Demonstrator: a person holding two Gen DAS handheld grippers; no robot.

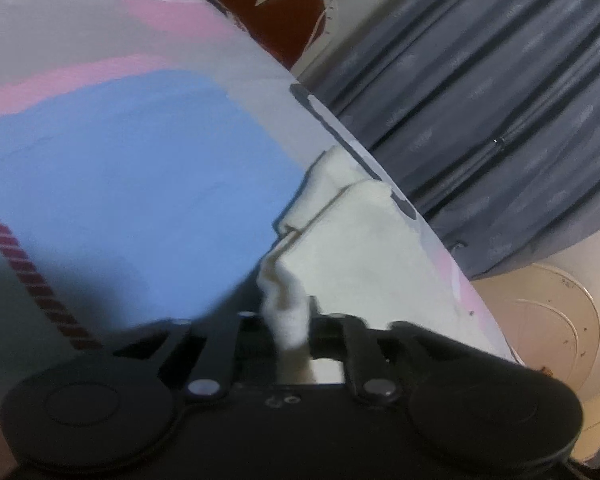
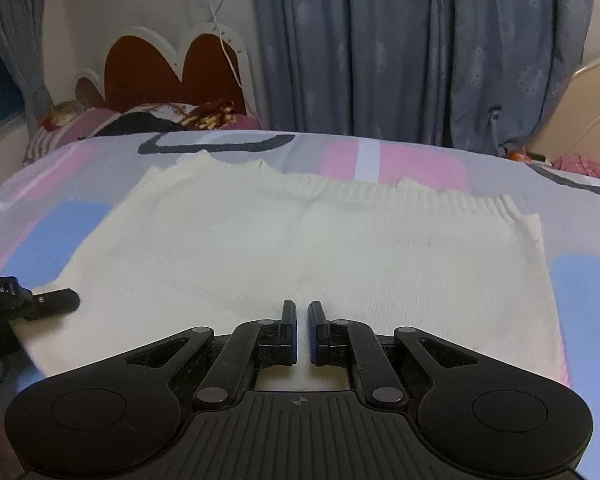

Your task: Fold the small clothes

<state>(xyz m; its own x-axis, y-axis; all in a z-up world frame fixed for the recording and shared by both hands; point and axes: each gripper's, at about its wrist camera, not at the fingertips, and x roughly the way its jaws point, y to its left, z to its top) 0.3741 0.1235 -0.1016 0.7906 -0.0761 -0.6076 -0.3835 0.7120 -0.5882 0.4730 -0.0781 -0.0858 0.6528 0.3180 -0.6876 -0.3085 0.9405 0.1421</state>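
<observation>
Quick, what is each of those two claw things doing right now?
Left gripper: shut on a fold of the cream knit garment.
Right gripper: shut, nothing visible between its fingers.

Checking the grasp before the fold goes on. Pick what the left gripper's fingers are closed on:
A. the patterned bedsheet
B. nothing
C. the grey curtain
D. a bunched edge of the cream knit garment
D: in the left wrist view, a bunch of the cream knit garment rises pinched in the left gripper.

Sweater [image 2: 300,248] spread on bed [image 2: 420,156], curtain [image 2: 380,40] behind it
</observation>
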